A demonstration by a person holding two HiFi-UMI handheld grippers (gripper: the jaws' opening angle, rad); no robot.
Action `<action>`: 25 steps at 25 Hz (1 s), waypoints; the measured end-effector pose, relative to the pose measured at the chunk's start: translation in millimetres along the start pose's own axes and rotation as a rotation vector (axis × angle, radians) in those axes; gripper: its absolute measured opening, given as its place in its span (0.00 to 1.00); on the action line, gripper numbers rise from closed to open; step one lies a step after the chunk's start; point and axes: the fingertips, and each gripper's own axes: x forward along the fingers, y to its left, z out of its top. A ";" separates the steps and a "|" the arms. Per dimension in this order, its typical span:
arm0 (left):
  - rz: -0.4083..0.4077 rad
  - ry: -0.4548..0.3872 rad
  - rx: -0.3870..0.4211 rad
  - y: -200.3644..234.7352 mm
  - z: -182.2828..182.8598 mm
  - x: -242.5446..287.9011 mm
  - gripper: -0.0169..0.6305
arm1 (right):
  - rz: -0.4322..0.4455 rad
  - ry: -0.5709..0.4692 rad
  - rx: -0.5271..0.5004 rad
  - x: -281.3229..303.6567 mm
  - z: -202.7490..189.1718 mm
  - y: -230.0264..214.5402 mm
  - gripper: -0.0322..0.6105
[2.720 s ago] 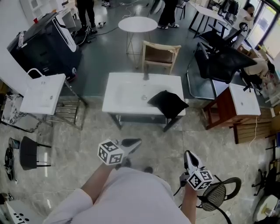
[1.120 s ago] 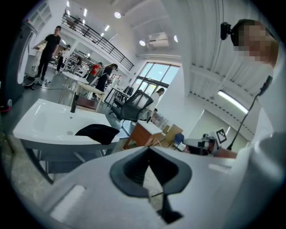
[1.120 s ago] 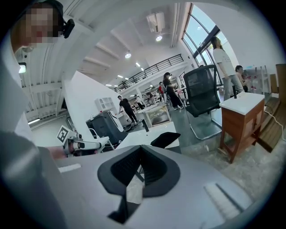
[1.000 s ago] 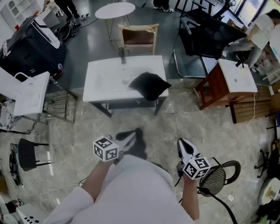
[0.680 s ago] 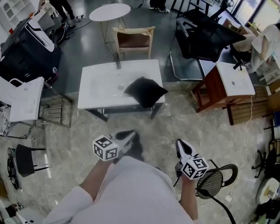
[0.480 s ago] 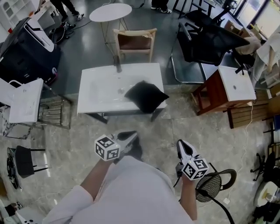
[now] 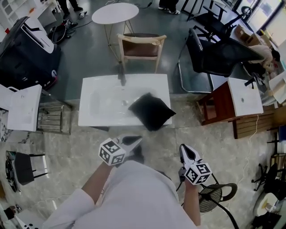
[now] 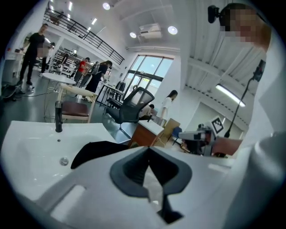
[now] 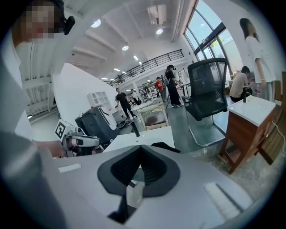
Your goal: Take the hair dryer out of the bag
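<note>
A black bag (image 7: 151,110) lies on the right part of a white washbasin table (image 7: 103,116), its near corner over the front edge. It also shows as a dark shape, the bag (image 8: 96,151), beyond the left jaws, and as a thin sliver, the bag (image 9: 165,146), past the right jaws. No hair dryer is visible. My left gripper (image 7: 137,140) is shut and empty, just short of the table's front edge. My right gripper (image 7: 184,148) is shut and empty, lower right of the bag, over the floor.
A dark tap (image 7: 121,76) stands at the basin's far edge. A wooden chair (image 7: 142,46) and a round white table (image 7: 117,12) stand behind it. A brown cabinet (image 7: 230,105) and a black office chair (image 7: 221,53) are to the right. A second white basin (image 7: 22,107) is at left.
The table with the bag has drawn closer to both grippers as I walked toward it. Both grippers stay shut and empty.
</note>
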 end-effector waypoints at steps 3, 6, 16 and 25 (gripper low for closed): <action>0.004 -0.007 -0.020 22.9 7.6 3.6 0.03 | 0.009 0.023 -0.018 27.1 12.8 0.1 0.06; 0.002 -0.005 -0.035 43.8 12.5 4.4 0.03 | 0.011 0.041 -0.028 52.0 23.3 -0.3 0.06; 0.053 -0.034 -0.084 81.8 20.9 3.5 0.03 | 0.056 0.103 -0.097 107.0 41.7 -0.9 0.06; 0.143 -0.087 -0.182 94.1 21.3 28.5 0.03 | 0.140 0.213 -0.232 141.5 48.2 -31.1 0.06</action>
